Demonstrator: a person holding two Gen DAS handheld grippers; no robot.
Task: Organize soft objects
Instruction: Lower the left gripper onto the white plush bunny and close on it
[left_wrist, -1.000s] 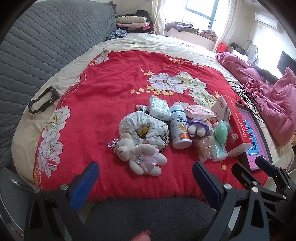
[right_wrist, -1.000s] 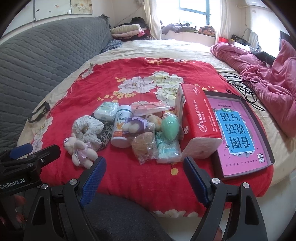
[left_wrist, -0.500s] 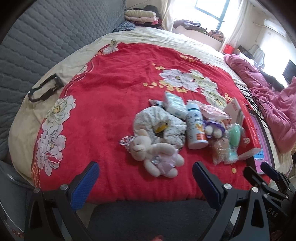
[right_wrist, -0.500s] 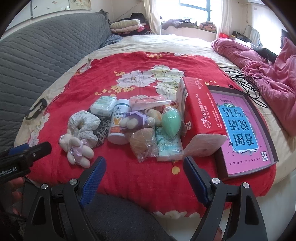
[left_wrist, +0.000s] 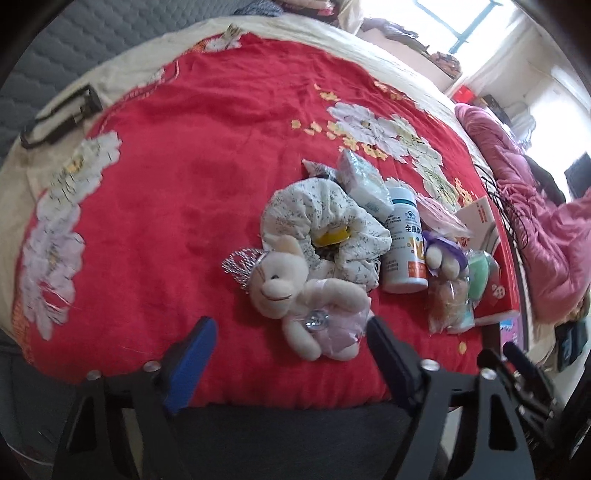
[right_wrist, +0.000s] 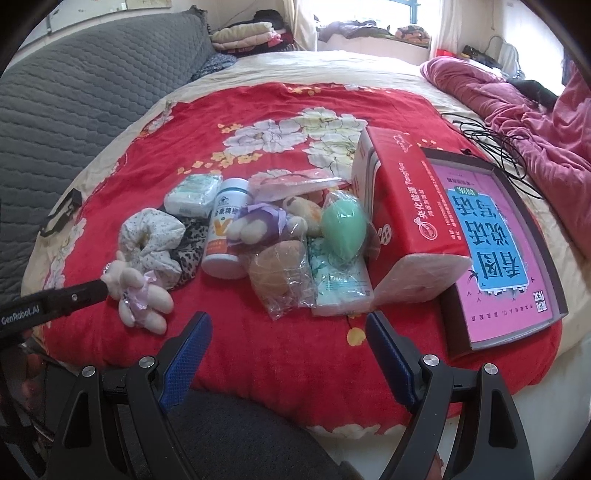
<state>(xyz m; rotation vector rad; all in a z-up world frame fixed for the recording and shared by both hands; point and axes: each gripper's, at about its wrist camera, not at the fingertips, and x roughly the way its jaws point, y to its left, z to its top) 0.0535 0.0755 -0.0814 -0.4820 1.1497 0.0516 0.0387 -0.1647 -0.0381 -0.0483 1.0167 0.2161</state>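
Plush bear, cream with a silver crown and a pale pink skirt, lies on the red blanket in our left wrist view, touching the floral scrunchie behind it. Our left gripper hangs at the bear's near side, jaws wide apart and empty, the right finger just beside the skirt. A white bottle lies right of the scrunchie.

From the right wrist we see our right gripper parted too, holding nothing, near the blanket's front edge. Ahead lie a bagged sponge, a green egg, a red box and a pink book. The bear sits far left, the left gripper's tip touching its head.
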